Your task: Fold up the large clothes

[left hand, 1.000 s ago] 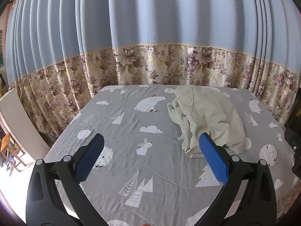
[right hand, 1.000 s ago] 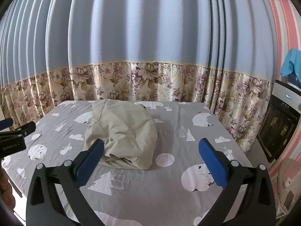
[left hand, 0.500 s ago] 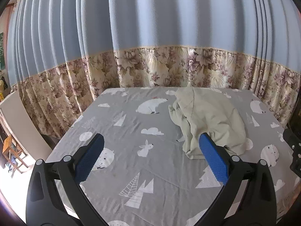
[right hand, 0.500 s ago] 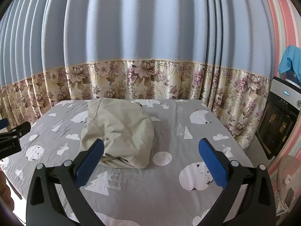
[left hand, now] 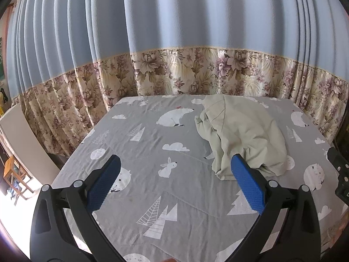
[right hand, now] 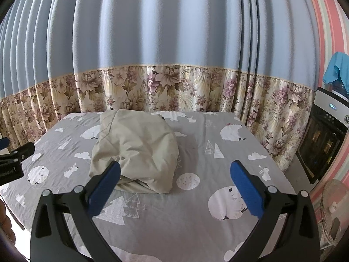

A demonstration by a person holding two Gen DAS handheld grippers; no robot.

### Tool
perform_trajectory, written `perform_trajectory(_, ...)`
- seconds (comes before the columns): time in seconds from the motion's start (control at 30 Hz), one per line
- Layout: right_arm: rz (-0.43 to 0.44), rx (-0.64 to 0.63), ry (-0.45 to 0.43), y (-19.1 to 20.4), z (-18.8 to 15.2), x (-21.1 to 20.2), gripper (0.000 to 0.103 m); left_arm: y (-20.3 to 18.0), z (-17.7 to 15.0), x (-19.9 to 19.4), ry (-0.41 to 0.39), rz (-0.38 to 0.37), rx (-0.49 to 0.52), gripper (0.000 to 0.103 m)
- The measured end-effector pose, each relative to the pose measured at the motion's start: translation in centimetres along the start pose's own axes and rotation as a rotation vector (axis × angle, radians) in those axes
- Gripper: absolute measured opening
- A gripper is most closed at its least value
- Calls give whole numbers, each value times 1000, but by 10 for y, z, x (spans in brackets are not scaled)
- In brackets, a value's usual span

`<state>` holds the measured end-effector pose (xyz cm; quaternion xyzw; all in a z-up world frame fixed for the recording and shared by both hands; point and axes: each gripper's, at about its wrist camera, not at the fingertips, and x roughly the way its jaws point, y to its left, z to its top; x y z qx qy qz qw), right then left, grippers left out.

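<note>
We held the left gripper and right gripper spread wide, empty, near the bed; the crumpled garment lay just beyond them.

A pale beige garment lies on a grey bedsheet printed with white bears, trees and clouds.
</note>
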<state>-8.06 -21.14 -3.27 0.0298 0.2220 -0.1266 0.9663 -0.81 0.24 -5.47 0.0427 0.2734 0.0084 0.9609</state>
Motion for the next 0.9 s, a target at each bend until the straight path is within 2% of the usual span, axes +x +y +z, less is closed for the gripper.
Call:
perform_trajectory(0.4,-6,2,16,-4,-7,11,101,-1,-5,3,0,-3,26,100)
perform_trajectory(0.9,-3,-6,23,-6,-5,15,101,9,-3,6,35,-8,5,100)
